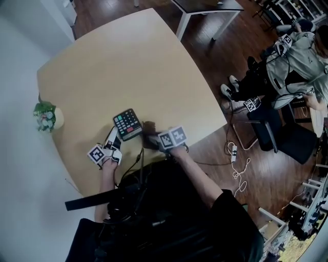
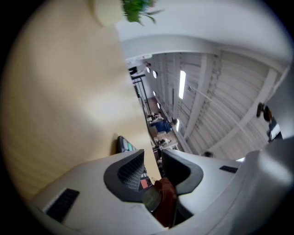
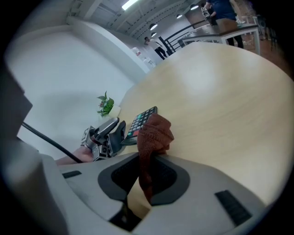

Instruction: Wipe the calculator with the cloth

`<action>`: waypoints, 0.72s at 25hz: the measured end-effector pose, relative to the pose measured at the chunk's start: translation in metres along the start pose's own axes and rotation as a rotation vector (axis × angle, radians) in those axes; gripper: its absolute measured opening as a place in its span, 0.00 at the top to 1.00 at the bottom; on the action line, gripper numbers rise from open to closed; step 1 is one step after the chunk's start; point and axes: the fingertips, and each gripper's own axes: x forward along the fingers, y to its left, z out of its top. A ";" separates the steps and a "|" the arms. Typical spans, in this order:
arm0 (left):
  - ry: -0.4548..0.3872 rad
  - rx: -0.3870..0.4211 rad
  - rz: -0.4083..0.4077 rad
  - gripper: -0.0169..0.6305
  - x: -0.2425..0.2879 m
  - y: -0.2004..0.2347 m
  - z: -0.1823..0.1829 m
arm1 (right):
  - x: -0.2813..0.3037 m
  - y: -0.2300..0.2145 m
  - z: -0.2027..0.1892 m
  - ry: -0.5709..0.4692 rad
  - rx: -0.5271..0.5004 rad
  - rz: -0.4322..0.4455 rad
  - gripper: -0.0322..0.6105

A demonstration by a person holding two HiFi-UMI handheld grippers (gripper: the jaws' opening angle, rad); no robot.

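Observation:
A black calculator point(image 1: 127, 124) with green and white keys lies on the light wooden table point(image 1: 128, 66), near its front edge. My left gripper point(image 1: 114, 137) reaches its near left corner. In the left gripper view the calculator point(image 2: 124, 144) sits between the narrow jaws of that gripper point(image 2: 154, 156), which looks shut on its edge. My right gripper point(image 1: 152, 141) is shut on a brown knitted cloth point(image 1: 149, 134). The cloth point(image 3: 154, 133) bunches out past the jaws, just right of the calculator point(image 3: 140, 121) and beside the left gripper point(image 3: 110, 132).
A small potted plant point(image 1: 46, 116) stands at the table's left edge. A seated person point(image 1: 300, 56), a dark chair point(image 1: 277, 130) and floor cables point(image 1: 236, 158) are to the right. Another table point(image 1: 205, 6) stands beyond.

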 end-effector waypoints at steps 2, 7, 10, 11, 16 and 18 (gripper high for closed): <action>0.155 0.316 0.001 0.76 0.003 -0.030 -0.006 | -0.013 0.000 -0.009 -0.033 0.011 -0.031 0.85; 0.760 1.223 -0.020 0.49 0.018 -0.043 -0.096 | -0.032 0.002 -0.018 -0.097 0.014 -0.083 0.85; 0.989 1.683 0.132 0.45 0.024 -0.003 -0.122 | -0.044 0.010 -0.020 -0.145 0.018 -0.091 0.85; 1.013 1.789 0.172 0.45 0.028 0.008 -0.124 | -0.048 0.012 -0.021 -0.159 0.021 -0.091 0.85; 1.072 1.871 0.168 0.51 0.036 0.018 -0.143 | -0.069 0.005 -0.038 -0.201 0.052 -0.115 0.85; 1.051 1.888 0.169 0.55 0.039 0.019 -0.140 | -0.073 0.002 -0.038 -0.211 0.065 -0.111 0.85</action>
